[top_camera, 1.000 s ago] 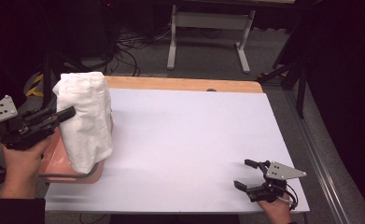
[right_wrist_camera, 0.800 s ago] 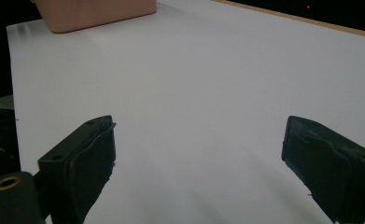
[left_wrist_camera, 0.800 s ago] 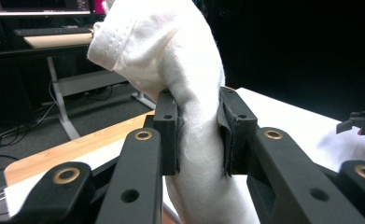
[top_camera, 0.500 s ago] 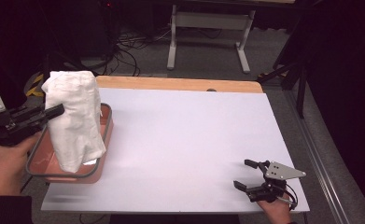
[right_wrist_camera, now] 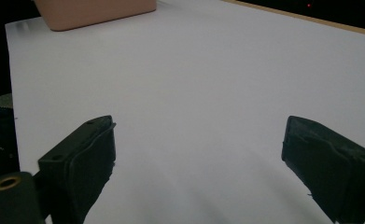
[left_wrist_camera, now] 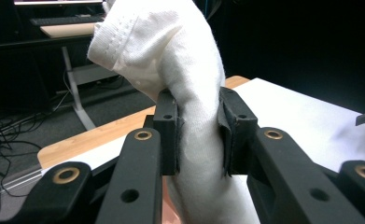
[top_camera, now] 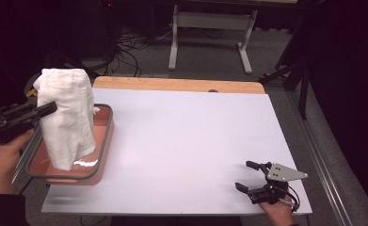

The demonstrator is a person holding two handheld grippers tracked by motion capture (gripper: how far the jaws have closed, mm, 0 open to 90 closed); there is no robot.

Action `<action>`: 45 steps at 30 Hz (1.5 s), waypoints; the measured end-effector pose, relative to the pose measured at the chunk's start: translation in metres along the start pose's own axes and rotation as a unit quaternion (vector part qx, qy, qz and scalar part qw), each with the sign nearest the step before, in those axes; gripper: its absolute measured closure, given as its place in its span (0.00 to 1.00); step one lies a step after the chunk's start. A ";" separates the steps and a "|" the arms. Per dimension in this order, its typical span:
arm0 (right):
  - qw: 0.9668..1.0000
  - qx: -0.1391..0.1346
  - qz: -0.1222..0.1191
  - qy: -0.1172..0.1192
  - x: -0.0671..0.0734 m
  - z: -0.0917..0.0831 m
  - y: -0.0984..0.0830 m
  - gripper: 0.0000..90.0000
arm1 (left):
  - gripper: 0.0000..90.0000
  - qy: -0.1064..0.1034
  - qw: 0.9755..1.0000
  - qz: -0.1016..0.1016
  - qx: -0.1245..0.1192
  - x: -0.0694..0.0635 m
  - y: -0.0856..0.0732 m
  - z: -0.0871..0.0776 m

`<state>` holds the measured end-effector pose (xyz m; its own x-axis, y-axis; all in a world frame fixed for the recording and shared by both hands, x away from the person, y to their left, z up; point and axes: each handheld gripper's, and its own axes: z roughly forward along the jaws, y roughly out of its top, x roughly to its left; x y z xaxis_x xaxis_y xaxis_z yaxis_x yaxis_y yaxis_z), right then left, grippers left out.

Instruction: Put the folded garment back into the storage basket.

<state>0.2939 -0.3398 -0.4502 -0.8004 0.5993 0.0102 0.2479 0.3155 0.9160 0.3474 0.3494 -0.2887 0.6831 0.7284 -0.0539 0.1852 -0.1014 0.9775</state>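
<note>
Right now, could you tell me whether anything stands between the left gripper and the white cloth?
No, nothing visible does. The left gripper is already shut on the white cloth, pinching it between its pads above the pink tray.

White knitted cloth [top_camera: 68,117], soft and matt, stands in a glossy pink tray [top_camera: 104,141] with a grey rim; matt white sheet [top_camera: 191,141] covers a wooden table [top_camera: 172,84], bare at 12 o'clock

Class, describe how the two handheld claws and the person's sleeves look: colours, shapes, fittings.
Both the left claw and the right claw are black, with blocky jaws and brass-coloured pivot rivets. Each carries a grey three-cornered plate on top; a black cable loops at the right one. The left sleeve is dark.
</note>
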 end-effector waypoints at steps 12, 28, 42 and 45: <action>1.000 0.002 0.000 0.001 0.000 0.000 0.000 0.11 | 0.81 -0.005 1.000 -0.017 0.020 0.008 -0.025 0.010; 1.000 0.003 0.001 0.001 0.000 0.001 -0.001 0.11 | 0.80 -0.021 0.999 -0.024 0.038 0.009 -0.046 0.024; 1.000 0.003 0.001 0.002 0.000 0.001 0.000 0.11 | 0.80 -0.032 0.998 -0.034 0.049 0.005 -0.059 0.027; 1.000 0.004 0.001 0.002 0.000 0.001 0.000 0.11 | 0.80 -0.031 0.998 -0.035 0.052 0.006 -0.062 0.029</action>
<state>0.2945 -0.3391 -0.4511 -0.8023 0.5968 0.0127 0.2527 0.3202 0.9130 0.3604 0.3410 -0.3553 0.7080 0.6928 -0.1367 0.3036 -0.1239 0.9447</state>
